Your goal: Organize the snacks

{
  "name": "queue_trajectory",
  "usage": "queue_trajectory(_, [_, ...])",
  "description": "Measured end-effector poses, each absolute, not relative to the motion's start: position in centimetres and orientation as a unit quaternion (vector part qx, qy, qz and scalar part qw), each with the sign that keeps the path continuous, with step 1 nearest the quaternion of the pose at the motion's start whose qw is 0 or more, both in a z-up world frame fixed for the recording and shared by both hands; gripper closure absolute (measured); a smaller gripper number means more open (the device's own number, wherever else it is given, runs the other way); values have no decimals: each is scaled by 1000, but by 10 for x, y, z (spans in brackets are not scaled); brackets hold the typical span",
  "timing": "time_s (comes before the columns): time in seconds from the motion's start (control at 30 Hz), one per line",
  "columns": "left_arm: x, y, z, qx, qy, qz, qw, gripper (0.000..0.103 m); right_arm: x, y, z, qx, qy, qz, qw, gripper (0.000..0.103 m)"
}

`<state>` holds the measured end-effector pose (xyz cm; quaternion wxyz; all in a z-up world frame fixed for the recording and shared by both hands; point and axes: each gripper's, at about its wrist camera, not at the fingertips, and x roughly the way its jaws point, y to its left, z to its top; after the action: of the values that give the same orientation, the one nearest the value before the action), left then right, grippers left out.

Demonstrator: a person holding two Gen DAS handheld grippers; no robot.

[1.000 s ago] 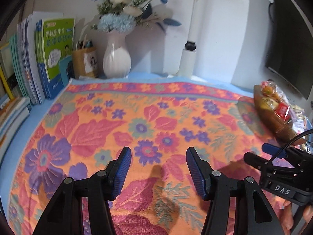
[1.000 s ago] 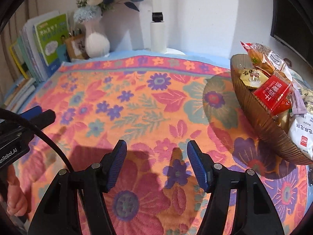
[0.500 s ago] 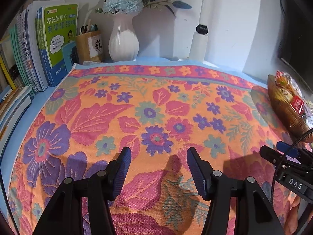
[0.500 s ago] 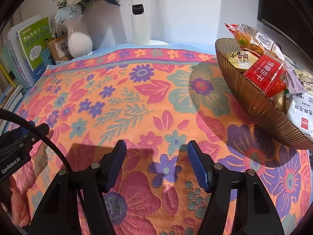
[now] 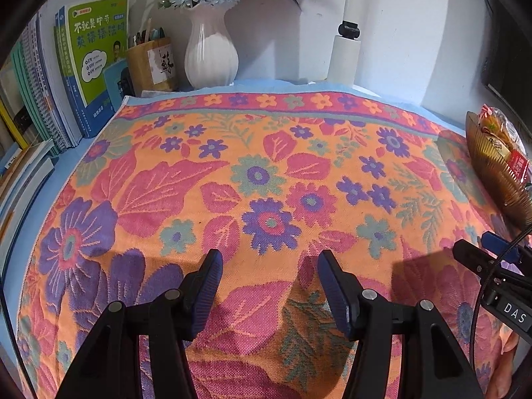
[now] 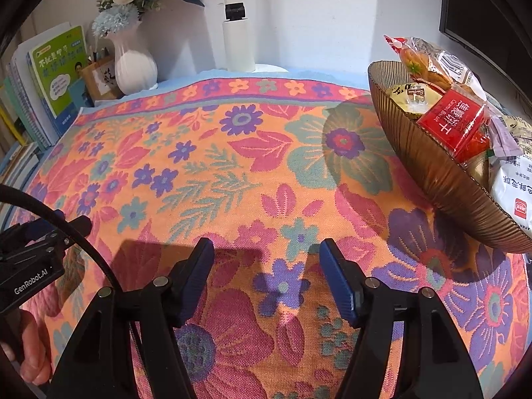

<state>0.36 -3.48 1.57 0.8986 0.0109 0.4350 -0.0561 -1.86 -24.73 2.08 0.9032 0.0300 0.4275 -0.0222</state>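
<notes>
Looking down from the left wrist, the left gripper (image 5: 269, 267) hovers over a flowered cloth (image 5: 252, 173) with its blue pads partly spread and nothing between them. Beyond the cloth's far edge stand a white vase (image 5: 211, 56) of blue flowers, a wooden pen cup (image 5: 151, 65) and upright books (image 5: 89, 63). At the cloth's right edge sits a brown ribbed bowl (image 5: 498, 176) of wrapped snacks. From the right wrist, the right gripper (image 6: 266, 262) hangs over the same cloth, its pads also partly spread and empty. The bowl (image 6: 429, 166) rests on the cloth's right side, piled with snacks, a red biscuit packet (image 6: 455, 123) on top. A hand (image 6: 31, 349) shows at the cloth's lower left.
</notes>
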Motion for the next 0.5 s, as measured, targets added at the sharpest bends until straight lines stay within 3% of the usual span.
queue_trajectory(0.5, [5, -33, 16, 6, 437, -59, 898, 45, -18, -246, 20, 28, 429, -23, 902, 36])
